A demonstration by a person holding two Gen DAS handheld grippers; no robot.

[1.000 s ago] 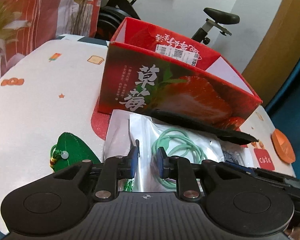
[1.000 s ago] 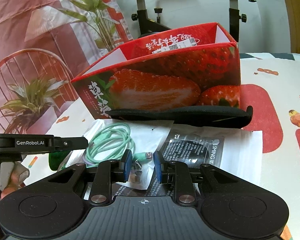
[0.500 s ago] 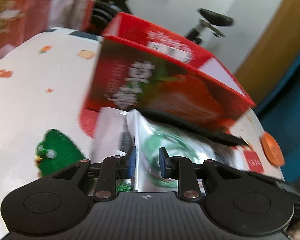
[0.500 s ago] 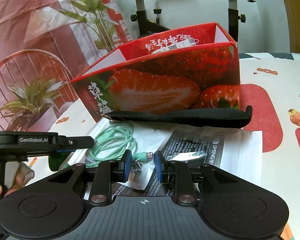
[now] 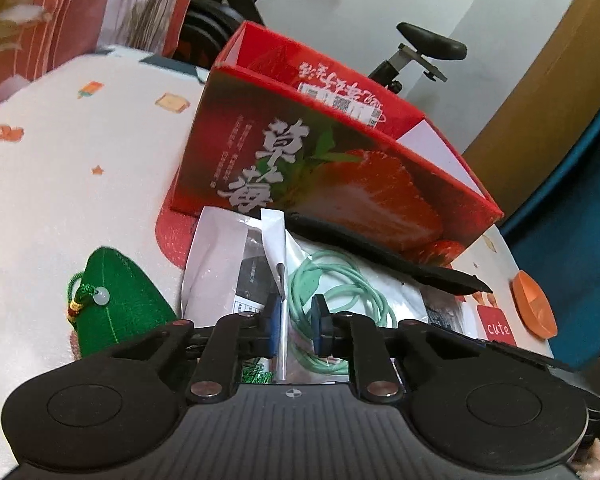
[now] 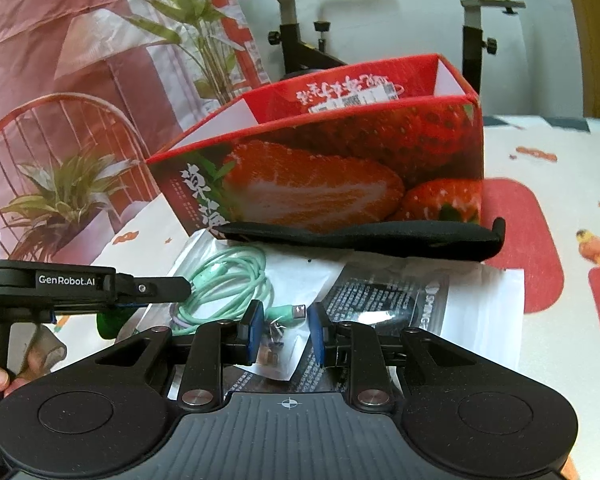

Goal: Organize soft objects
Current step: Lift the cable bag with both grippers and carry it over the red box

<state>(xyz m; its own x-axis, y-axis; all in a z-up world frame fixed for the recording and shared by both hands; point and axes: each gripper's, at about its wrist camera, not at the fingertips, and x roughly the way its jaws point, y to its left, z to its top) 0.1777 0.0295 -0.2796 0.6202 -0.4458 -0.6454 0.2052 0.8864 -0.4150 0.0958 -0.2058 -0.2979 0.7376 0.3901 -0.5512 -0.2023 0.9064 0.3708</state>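
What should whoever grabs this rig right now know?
Left gripper: shut on the raised edge of the cable bag, in front of the box.
Right gripper: open, low over the printed packet, holding nothing.
On the table: black pad against the box front; green pouch left of the bags.
Done: no item seen inside the box yet.
Left: probably box the bag, packet, pad and pouch.

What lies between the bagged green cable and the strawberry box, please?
A flat black pad lies along the foot of the strawberry box, just behind the bagged green cable; the right wrist view shows it best.
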